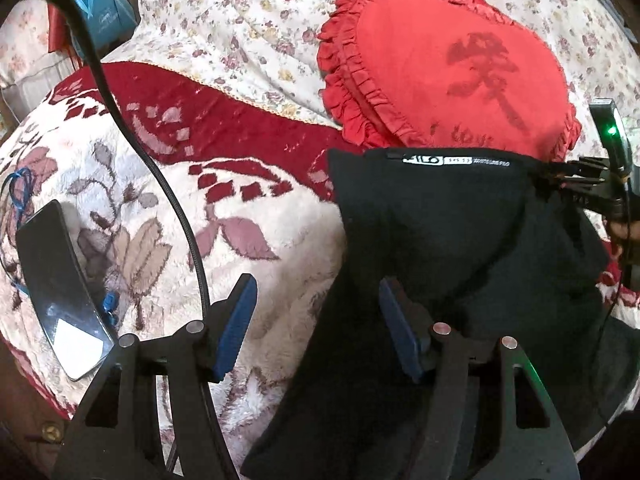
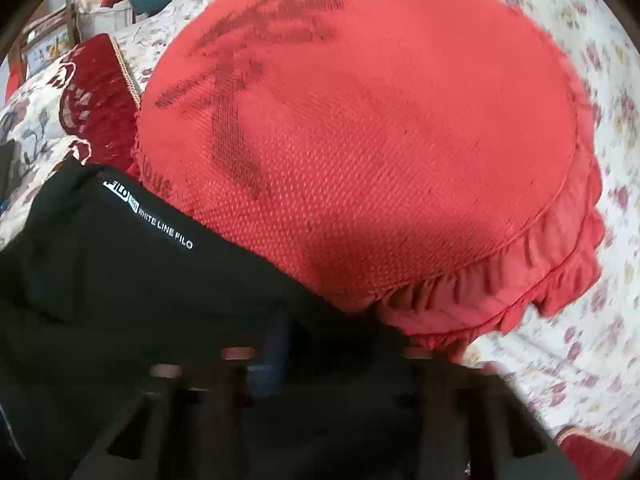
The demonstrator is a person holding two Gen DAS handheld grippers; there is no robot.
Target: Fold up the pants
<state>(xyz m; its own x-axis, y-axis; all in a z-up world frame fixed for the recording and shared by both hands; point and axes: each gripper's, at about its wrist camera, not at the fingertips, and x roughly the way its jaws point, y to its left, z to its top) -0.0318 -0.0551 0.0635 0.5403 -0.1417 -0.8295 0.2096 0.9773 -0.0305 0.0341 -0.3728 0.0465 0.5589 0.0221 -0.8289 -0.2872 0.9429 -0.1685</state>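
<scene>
Spread on the bed, the black pants (image 1: 460, 248) lie over a red-and-cream floral blanket (image 1: 132, 208), their labelled waistband against a red frilled cushion (image 1: 440, 64). At that waistband's right corner the right claw (image 1: 560, 178) is clamped on the cloth. Nearer, the left claw (image 1: 316, 328) stands apart-fingered over the pants' left edge, gripping nothing. A phone (image 1: 60, 288) lies off to the left.

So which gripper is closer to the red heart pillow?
Right. The right gripper grips the black pants at the red heart pillow's lower edge; the left gripper is open, farther back.
</scene>
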